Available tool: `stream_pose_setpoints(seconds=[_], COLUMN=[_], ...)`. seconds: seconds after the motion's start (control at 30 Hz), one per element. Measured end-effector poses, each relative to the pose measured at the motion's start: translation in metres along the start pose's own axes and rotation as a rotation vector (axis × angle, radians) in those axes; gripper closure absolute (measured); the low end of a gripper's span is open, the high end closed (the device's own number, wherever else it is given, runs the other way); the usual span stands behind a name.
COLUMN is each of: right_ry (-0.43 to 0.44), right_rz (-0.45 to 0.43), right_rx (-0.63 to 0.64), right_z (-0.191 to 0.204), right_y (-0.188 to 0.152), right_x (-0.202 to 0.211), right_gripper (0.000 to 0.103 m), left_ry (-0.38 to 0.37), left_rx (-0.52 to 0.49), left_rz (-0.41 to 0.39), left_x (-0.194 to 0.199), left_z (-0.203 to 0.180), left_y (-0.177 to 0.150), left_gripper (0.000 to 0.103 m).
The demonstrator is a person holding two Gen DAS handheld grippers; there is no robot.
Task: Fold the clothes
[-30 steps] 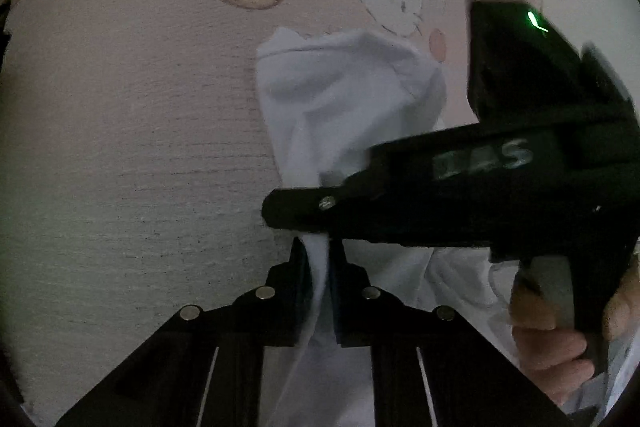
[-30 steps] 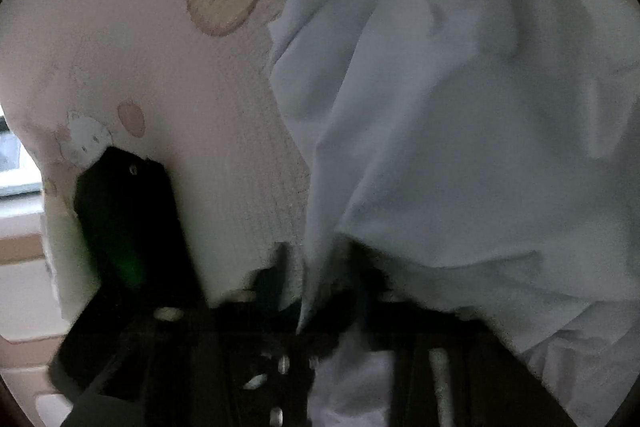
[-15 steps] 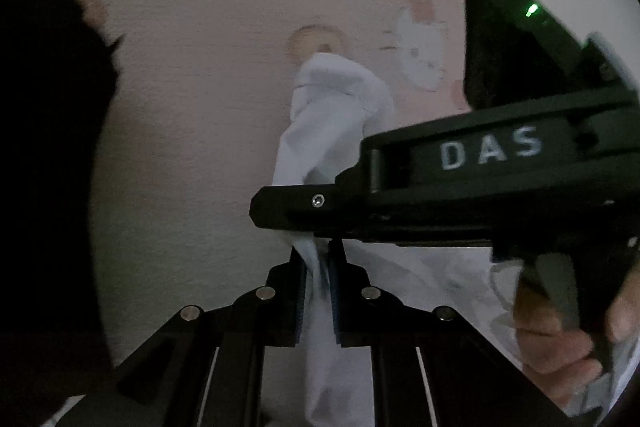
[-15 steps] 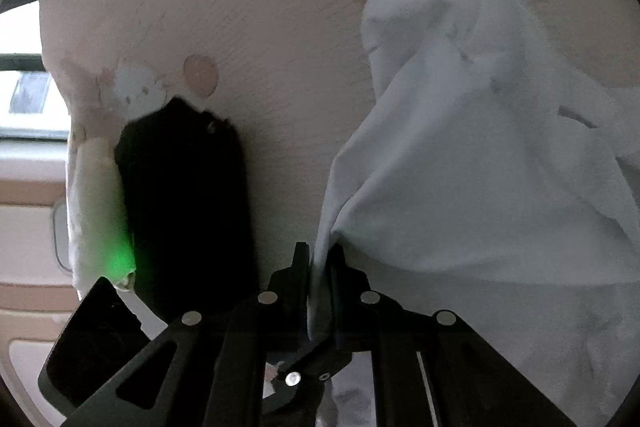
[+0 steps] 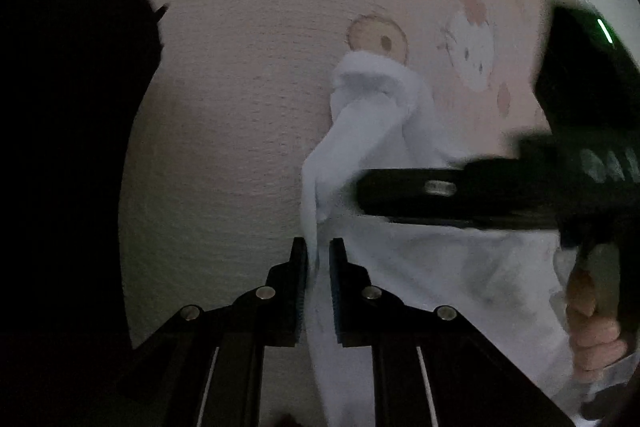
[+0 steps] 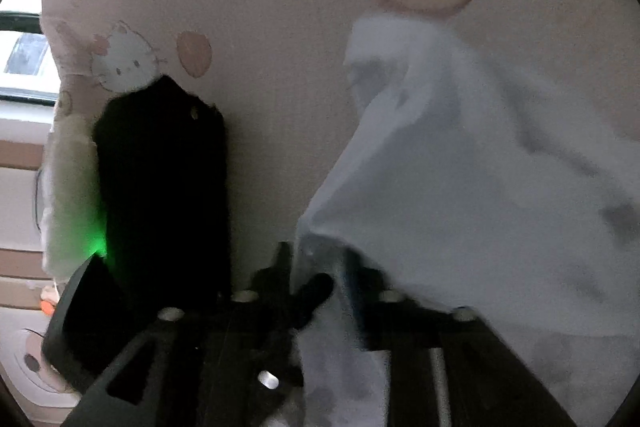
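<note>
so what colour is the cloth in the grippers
White, maybe faintly bluish: the cloth shows best in the right wrist view.

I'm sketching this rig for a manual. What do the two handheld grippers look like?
Both are black. The left gripper has flat angular fingers with round silver rivets and blue pad edges. The right gripper has the same build; seen from the left wrist view it has a boxy body with a green light, pale blurred lettering and a pistol handle.

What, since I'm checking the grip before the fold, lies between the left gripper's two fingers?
An edge of the white garment, pinched by the shut left gripper; the left wrist view shows it.
</note>
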State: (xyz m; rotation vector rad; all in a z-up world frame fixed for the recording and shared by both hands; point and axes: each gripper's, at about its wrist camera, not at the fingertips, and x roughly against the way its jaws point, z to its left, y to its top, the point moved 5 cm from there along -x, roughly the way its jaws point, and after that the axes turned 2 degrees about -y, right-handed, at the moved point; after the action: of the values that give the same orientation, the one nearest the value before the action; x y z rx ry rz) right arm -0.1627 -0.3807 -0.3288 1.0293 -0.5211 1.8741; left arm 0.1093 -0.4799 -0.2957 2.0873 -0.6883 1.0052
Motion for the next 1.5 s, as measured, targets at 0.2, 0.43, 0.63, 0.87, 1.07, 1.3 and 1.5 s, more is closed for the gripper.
stream_pose_setpoints(seconds=[0.2,0.43,0.63,0.87,1.07,1.3,1.5], right_ry=[0.033,0.036,0.027,-0.080,-0.121,-0.135,0.043], right_rz=[-0.060,-0.063,-0.020,0.016,-0.028,-0.086,-0.199], right_rx=[-0.085,-0.208,-0.219,-0.111,-0.170,-0.038,-0.014], right_z=[-0.020,-0.034,-0.035,-0.019,-0.038,-0.034,-0.017], right_y=[0.008,0.029,0.045,0.074,0.091,0.102,0.120], right_x=[0.036,0.030,0.021,0.005,-0.006,-0.010,0.022], right_gripper=[0.064,0.064,0.055,0.053,0.054,0.093,0.094], left_ry=[0.004,0.088,0.072,0.062,0.041,0.020,-0.042], left_rx=[-0.014,-0.103,-0.113,-0.102,-0.088,-0.069,0.013], left_rz=[-0.030,-0.013,0.013,0.049,0.044,0.001,-0.069], left_x=[0.008,-0.091,-0.144,-0.159,-0.164,-0.163,-0.141], left_z=[-0.015,-0.097,-0.127,-0.126,-0.126,-0.120,-0.108], left_y=[-0.026,0.029,0.054,0.057,0.059,0.057,0.058], left_gripper=[0.053,0.049,0.049,0.049,0.049,0.063,0.089])
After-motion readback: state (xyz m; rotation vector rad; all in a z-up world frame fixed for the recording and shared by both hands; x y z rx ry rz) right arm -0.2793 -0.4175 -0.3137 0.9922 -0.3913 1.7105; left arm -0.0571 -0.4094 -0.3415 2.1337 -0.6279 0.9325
